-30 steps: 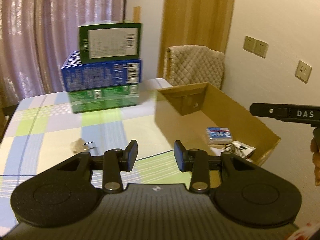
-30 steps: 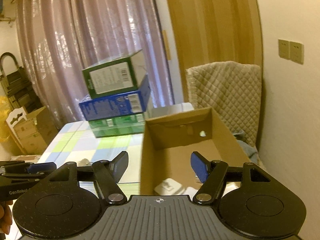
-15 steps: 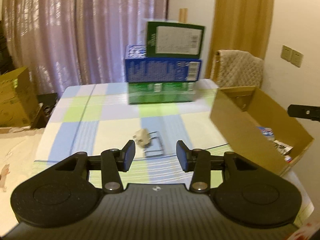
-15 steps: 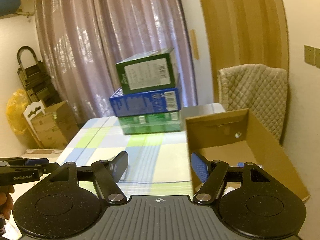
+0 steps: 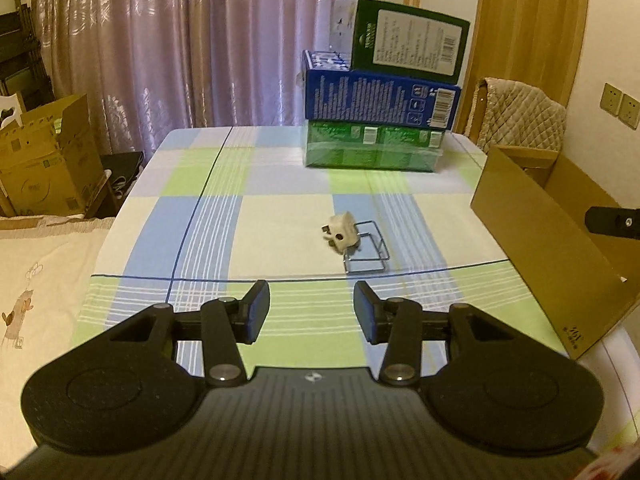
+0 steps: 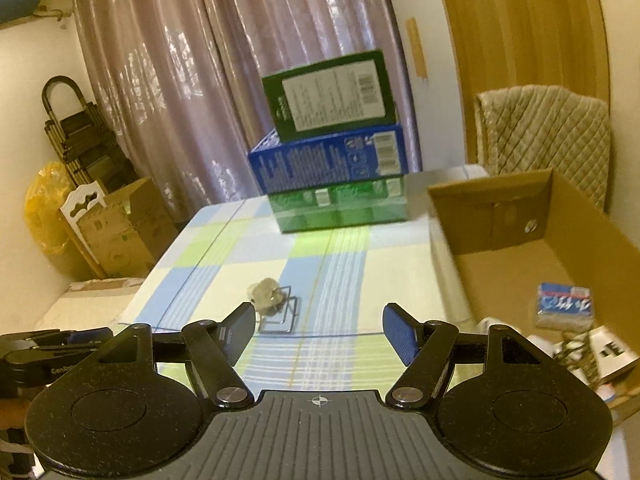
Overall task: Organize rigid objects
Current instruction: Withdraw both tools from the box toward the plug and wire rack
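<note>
Beyond both empty, parted hand-held grippers (image 5: 311,312) (image 6: 318,334), stacked boxes (image 5: 380,108) flank a cardboard box (image 6: 560,240).

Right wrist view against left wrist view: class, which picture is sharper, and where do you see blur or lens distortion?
Left wrist view: sharper; the white plug and wire rack look crisp, though the door frame bows from the fisheye lens. Right wrist view: softer; the plug and the cardboard box edge are smeared, and the curtain curves towards the frame's edge.
</note>
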A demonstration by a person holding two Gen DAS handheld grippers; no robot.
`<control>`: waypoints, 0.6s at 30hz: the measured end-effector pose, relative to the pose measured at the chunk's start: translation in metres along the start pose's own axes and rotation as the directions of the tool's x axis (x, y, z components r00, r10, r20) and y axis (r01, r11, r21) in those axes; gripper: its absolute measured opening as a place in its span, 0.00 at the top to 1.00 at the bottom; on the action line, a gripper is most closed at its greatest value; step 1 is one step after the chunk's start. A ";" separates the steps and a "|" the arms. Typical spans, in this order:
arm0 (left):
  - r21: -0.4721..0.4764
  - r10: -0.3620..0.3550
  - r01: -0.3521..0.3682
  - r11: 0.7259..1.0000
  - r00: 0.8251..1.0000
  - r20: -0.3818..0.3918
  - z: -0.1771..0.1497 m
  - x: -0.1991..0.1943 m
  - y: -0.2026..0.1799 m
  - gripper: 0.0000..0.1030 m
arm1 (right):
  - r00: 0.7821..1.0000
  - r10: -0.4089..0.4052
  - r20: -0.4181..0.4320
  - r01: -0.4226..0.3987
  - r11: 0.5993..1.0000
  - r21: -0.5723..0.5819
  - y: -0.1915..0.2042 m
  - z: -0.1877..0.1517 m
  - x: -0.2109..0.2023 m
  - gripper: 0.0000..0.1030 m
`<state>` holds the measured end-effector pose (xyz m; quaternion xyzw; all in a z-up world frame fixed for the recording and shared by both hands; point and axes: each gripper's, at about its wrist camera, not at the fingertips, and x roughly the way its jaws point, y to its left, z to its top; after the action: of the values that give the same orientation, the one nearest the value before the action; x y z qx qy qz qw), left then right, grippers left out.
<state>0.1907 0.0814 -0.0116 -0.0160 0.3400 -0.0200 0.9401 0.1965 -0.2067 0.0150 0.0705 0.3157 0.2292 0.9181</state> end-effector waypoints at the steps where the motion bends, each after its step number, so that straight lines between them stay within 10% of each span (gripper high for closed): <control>1: -0.002 0.001 -0.001 1.000 1.000 -0.002 -0.001 0.002 0.001 0.60 | 1.000 0.002 -0.007 -0.002 1.000 0.004 0.001 -0.002 0.005 0.34; 18: -0.039 0.022 -0.022 0.999 0.999 -0.024 -0.012 0.064 0.031 0.47 | 0.993 -0.002 -0.121 0.004 1.000 0.014 0.019 -0.027 0.098 0.34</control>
<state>0.2332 0.1093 -0.0635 -0.0303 0.3517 -0.0033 0.9356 0.2409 -0.1446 -0.0542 0.0626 0.3726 0.2293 0.8970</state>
